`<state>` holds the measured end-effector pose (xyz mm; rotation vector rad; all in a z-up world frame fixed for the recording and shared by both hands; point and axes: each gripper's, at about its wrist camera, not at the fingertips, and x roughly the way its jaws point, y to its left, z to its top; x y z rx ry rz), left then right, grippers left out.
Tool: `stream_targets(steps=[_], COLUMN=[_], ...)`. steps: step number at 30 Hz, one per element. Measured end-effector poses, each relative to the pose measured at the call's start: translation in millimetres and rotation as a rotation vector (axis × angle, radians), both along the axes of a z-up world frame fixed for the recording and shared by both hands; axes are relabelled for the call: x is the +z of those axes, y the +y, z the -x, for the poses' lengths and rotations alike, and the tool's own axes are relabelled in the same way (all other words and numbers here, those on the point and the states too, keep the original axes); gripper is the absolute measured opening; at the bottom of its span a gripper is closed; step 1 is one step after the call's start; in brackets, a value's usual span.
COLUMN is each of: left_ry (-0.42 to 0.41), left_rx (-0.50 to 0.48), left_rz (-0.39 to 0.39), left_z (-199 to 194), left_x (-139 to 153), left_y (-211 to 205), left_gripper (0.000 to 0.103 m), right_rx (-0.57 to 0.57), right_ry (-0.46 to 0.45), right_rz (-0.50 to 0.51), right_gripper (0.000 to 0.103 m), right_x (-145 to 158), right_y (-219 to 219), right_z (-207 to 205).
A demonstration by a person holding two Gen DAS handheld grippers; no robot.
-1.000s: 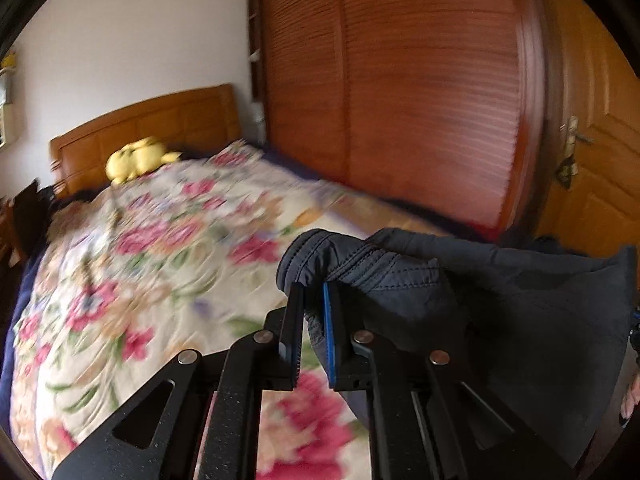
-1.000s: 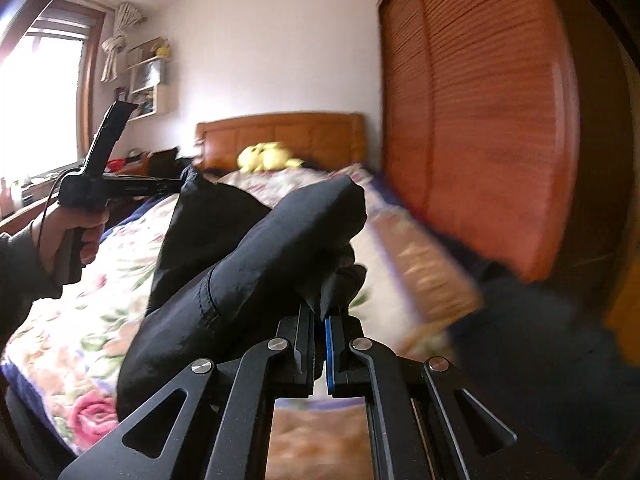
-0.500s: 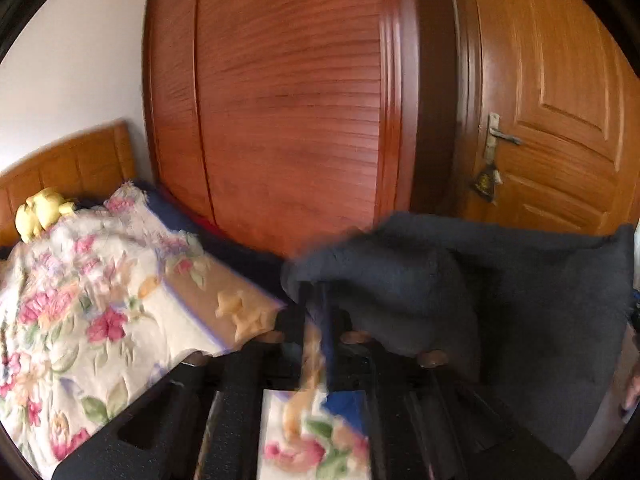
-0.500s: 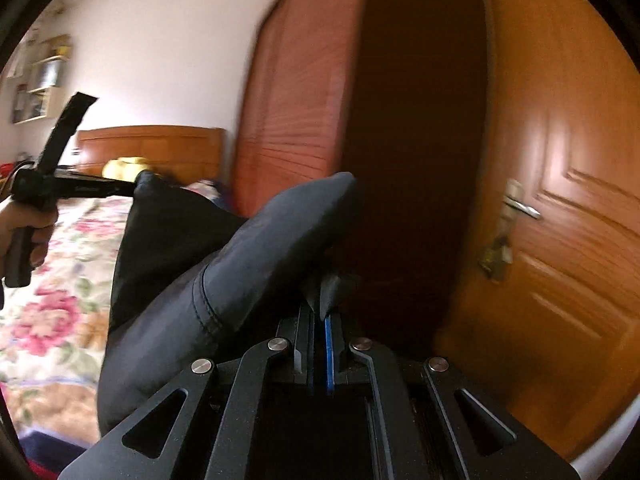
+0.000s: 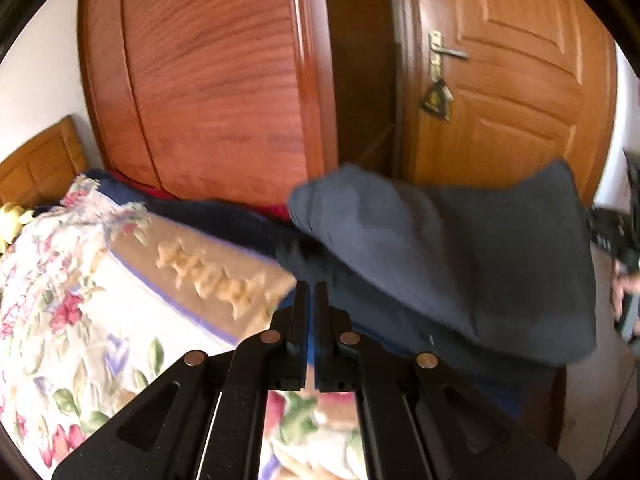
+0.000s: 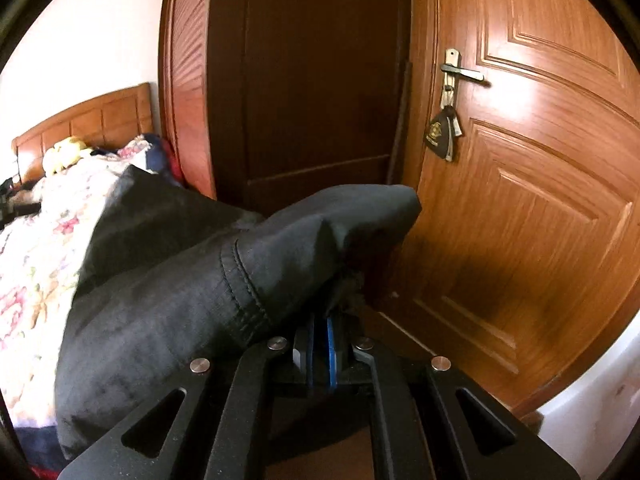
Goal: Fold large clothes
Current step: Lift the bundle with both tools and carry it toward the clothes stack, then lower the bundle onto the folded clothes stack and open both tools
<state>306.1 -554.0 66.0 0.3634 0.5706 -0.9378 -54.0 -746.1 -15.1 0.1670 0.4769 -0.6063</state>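
A large dark grey garment (image 5: 440, 260) hangs stretched in the air between my two grippers, over the corner of the bed. My left gripper (image 5: 311, 290) is shut, with a pinch of the garment's edge just at its tips. In the right wrist view the garment (image 6: 180, 300) drapes over the left finger, and my right gripper (image 6: 322, 328) is shut on a fold of it. A blue pad (image 6: 330, 344) shows beside the clamped cloth. A person's hand (image 5: 628, 280) holding the right gripper shows at the right edge of the left wrist view.
A bed with a floral quilt (image 5: 80, 320) lies to the left, with a yellow plush toy (image 6: 66, 152) by the wooden headboard (image 6: 88, 116). A slatted wardrobe (image 5: 208, 80) stands ahead. A wooden door (image 6: 520, 200) with a handle (image 6: 460, 72) and hanging keys is to the right.
Both views have swung right, from the bed toward the wardrobe and door. The garment has travelled along in both grippers. The left jaws closed fully on its edge.
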Motion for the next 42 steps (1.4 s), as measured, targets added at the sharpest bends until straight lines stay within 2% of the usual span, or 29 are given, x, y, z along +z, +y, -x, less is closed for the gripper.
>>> stream_targets(steps=[2, 6, 8, 14, 16, 18, 20, 21, 23, 24, 27, 29, 31, 34, 38, 42], left_ry=[-0.006, 0.009, 0.007, 0.001, 0.008, 0.005, -0.001, 0.002, 0.012, 0.015, 0.023, 0.017, 0.012, 0.011, 0.013, 0.015], left_rx=[0.011, 0.008, 0.012, 0.026, 0.025, 0.021, 0.019, 0.019, 0.023, 0.021, 0.012, 0.017, 0.024, 0.040, 0.060, 0.082], left_rz=[-0.004, -0.003, 0.000, 0.008, 0.008, 0.008, -0.002, -0.003, -0.006, -0.009, -0.010, -0.003, -0.001, -0.008, -0.012, -0.009], left_z=[6.3, 9.0, 9.3, 4.3, 4.2, 5.7, 6.0, 5.6, 4.3, 4.0, 4.7, 5.2, 4.4, 0.0, -6.9, -12.4], left_x=[-5.7, -15.6, -16.3, -21.8, -24.3, -25.4, -28.7, -30.1, -33.3, -34.4, -34.9, -34.3, -34.8, -38.8, -42.4, -44.6], left_y=[8.5, 22.5, 28.2, 42.2, 43.5, 44.5, 44.4, 44.8, 45.4, 45.9, 51.9, 60.9, 68.7, 81.1, 93.2, 103.1], left_gripper=[0.000, 0.000, 0.000, 0.000, 0.000, 0.000, 0.000, 0.000, 0.000, 0.000, 0.000, 0.000, 0.000, 0.000, 0.000, 0.000], right_rx=[-0.006, -0.031, -0.040, -0.051, -0.099, -0.157, -0.228, -0.229, -0.195, -0.145, 0.027, 0.085, 0.112, 0.216, 0.243, 0.275], right_ry=[0.019, 0.040, 0.060, 0.068, 0.075, 0.028, -0.036, -0.075, -0.141, -0.141, -0.045, 0.007, 0.074, 0.125, 0.145, 0.192], right_rz=[0.024, -0.011, -0.010, -0.013, 0.018, 0.044, 0.128, 0.163, 0.194, 0.173, 0.067, 0.019, -0.067, -0.197, -0.204, -0.142], right_gripper=[0.005, 0.005, 0.006, 0.012, 0.020, 0.026, 0.034, 0.037, 0.040, 0.041, 0.041, 0.041, 0.041, 0.041, 0.041, 0.041], right_x=[-5.5, -10.4, -16.9, -3.6, 1.3, 9.0, 25.2, 33.0, 44.3, 45.3, 34.3, 19.2, 0.1, -16.3, -18.2, -17.3], right_y=[-3.1, -15.5, -18.7, -17.9, -15.8, -11.5, -2.7, 2.9, 13.4, 15.9, 27.1, 34.4, 32.9, 26.9, 28.7, 43.1], right_z=[-20.1, -28.0, -47.7, -59.2, -58.7, -47.9, -35.0, -31.3, -34.5, -43.5, -95.3, -120.2, -142.2, -159.1, -169.7, -181.1])
